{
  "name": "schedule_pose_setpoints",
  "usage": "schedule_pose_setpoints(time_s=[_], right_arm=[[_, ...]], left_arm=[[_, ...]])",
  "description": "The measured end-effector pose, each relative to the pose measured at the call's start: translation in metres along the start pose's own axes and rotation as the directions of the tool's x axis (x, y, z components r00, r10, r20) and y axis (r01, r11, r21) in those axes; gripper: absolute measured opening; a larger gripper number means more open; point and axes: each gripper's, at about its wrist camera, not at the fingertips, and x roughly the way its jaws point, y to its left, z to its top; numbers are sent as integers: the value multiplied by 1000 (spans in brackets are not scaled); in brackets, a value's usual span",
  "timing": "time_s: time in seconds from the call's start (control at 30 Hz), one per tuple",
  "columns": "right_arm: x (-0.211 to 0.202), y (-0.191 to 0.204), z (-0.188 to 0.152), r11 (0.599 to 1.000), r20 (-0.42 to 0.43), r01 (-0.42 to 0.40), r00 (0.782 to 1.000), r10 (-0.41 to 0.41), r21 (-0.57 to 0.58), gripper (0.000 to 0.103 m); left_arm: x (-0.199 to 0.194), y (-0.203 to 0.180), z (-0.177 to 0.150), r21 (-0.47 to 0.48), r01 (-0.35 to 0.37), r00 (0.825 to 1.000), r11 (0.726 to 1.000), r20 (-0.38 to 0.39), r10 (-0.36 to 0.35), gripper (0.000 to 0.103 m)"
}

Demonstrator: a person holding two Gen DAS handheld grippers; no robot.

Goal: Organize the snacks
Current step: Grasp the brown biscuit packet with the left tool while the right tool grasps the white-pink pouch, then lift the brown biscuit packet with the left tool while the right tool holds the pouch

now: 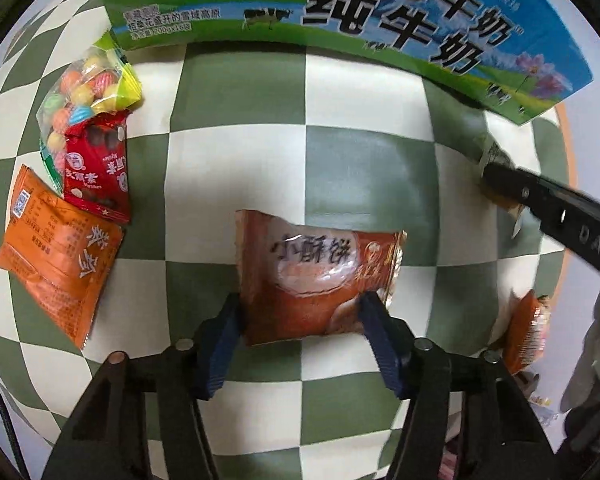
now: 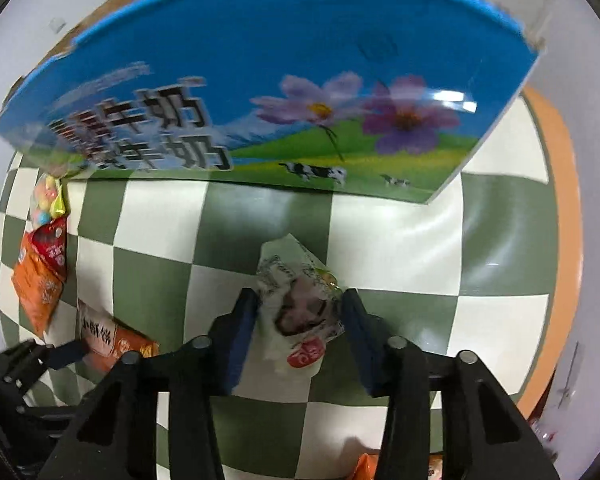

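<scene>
1. We see the left gripper [image 1: 300, 312] pointing down at the tabletop [image 1: 364, 168], which has a green-and-white check cloth. Its blue fingers [image 1: 224, 344] are narrow and pinch the near end of a brown biscuit packet [image 1: 316, 276], one on each side.
2. The biscuit packet sits mid-tabletop, well clear of the far edge. We can't tell if it rests on the cloth or is lifted.
3. The right gripper [image 2: 300, 320] also points down. Its fingers [image 2: 240, 340] are closed tight on a crumpled white snack pack w/ a red logo [image 2: 296, 312].
4. The white pack is towards the right edge of the tabletop, where an orange rim [image 2: 560, 216] shows past the cloth.
5. A big blue-and-green milk carton box [image 1: 380, 20] stands along the far edge, w/ cows and purple flowers printed on its side.
6. By the left edge is a cluster: a clear bag of coloured candy balls [image 1: 88, 92] nearest the box, a red packet [image 1: 98, 168] overlapping it, then an orange packet [image 1: 56, 252] touching the red one.
7. Another orange wrapper [image 1: 528, 332] lies at the right edge, near side, partly cut off.
</scene>
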Motion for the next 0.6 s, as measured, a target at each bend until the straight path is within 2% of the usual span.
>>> schedule_pose_setpoints(time_s=[0.3,0.47,0.5,0.6], right_arm=[[-33,4,-20,996,49,-94,994,93,11,43],[-40,8,-23,993,54,-117,992,116,13,43],[-46,-3,-27,992,49,-125,991,124,21,43],[-26,-3,-30,988,13,-147,989,146,58,43]], left_arm=[[-22,9,2,12,32,999,999,5,-32,46],[-41,2,7,13,103,995,995,16,-103,40],[-46,-1,9,21,111,994,994,20,-111,40],[-52,-8,15,56,117,993,992,28,-119,36]])
